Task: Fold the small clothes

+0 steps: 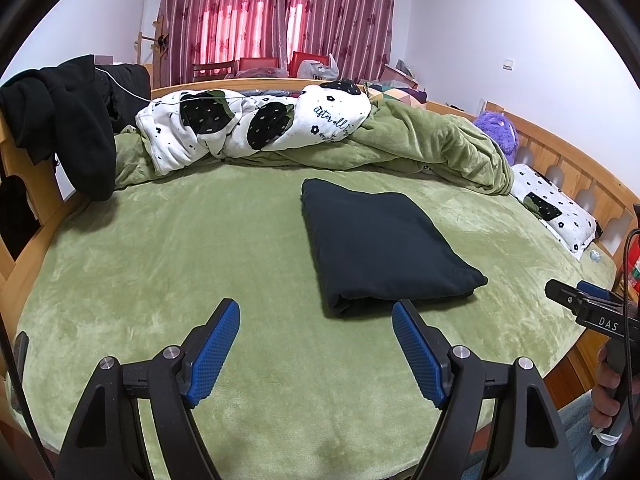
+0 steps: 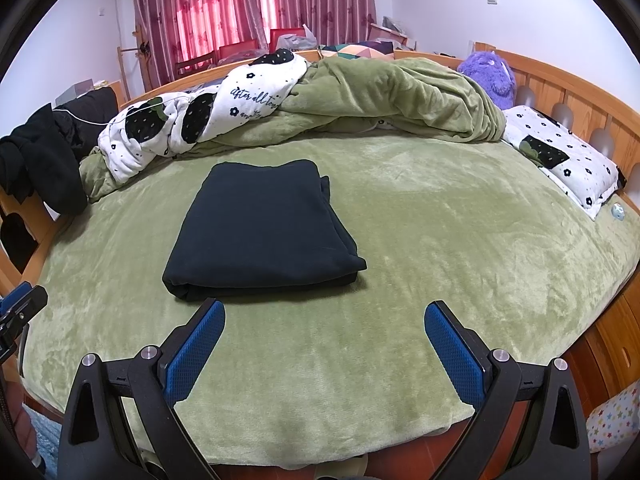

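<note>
**Folded dark garment on the green bedspread, both tongs empty**

The dark garment (image 1: 380, 244) lies as a compact folded rectangle on the green bedspread (image 1: 160, 260), well short of the rumpled quilt (image 1: 256, 124) heaped beyond it. Judge it soft, limp and light: its layers will slide over one another and sag if you lift by a single ply. The doubled, rounded fold nearest you is the firmest hold; pinch through all layers there, or at a near corner.

Your left gripper (image 1: 316, 314) hovers just in front of the garment's near edge, fingers spread wide, holding nothing; its right finger tip appears against the garment's near corner, though contact cannot be told. Your right gripper (image 2: 324, 318) hangs likewise just short of the garment, spread wide and empty, its left finger tip close to the near edge. Both point level across the bedspread toward the quilt. The fold looks essentially complete.
</note>
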A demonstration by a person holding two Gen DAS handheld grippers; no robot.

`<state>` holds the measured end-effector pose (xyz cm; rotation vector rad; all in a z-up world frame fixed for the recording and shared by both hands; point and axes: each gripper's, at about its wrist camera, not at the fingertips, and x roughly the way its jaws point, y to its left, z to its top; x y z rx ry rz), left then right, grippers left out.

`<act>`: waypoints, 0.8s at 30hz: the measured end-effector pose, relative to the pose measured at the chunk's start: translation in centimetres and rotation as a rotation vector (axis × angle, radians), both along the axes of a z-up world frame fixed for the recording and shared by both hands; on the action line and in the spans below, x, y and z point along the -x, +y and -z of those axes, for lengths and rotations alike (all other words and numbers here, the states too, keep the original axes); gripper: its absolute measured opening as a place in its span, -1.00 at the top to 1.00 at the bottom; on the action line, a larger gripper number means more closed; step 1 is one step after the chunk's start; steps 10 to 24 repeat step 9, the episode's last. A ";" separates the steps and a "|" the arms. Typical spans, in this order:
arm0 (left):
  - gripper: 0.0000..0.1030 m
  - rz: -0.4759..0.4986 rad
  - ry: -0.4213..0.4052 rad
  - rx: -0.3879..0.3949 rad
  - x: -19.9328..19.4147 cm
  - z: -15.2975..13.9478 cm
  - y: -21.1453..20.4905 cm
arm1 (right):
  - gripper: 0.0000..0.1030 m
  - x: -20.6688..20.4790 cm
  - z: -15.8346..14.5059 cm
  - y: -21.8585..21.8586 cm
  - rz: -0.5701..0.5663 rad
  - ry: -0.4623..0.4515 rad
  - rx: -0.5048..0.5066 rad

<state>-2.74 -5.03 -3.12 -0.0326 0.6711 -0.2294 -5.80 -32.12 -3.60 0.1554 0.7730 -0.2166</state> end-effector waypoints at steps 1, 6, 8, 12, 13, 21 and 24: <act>-0.50 -0.001 -0.001 0.001 0.0 0.0 0.0 | -0.92 0.0 0.0 0.0 0.000 0.000 -0.002; -0.50 -0.002 -0.002 -0.004 0.0 0.1 0.0 | -0.92 0.0 0.0 0.0 0.001 -0.001 -0.001; -0.50 0.000 -0.001 -0.001 0.1 0.1 0.1 | -0.92 0.0 0.0 0.0 0.001 -0.001 -0.002; -0.50 0.002 -0.002 0.000 0.1 0.0 0.0 | -0.92 0.1 0.0 0.0 0.001 -0.002 -0.002; -0.50 0.002 -0.002 0.000 0.1 0.0 0.0 | -0.92 0.1 0.0 0.0 0.001 -0.002 -0.002; -0.50 0.002 -0.002 0.000 0.1 0.0 0.0 | -0.92 0.1 0.0 0.0 0.001 -0.002 -0.002; -0.50 0.002 -0.002 0.000 0.1 0.0 0.0 | -0.92 0.1 0.0 0.0 0.001 -0.002 -0.002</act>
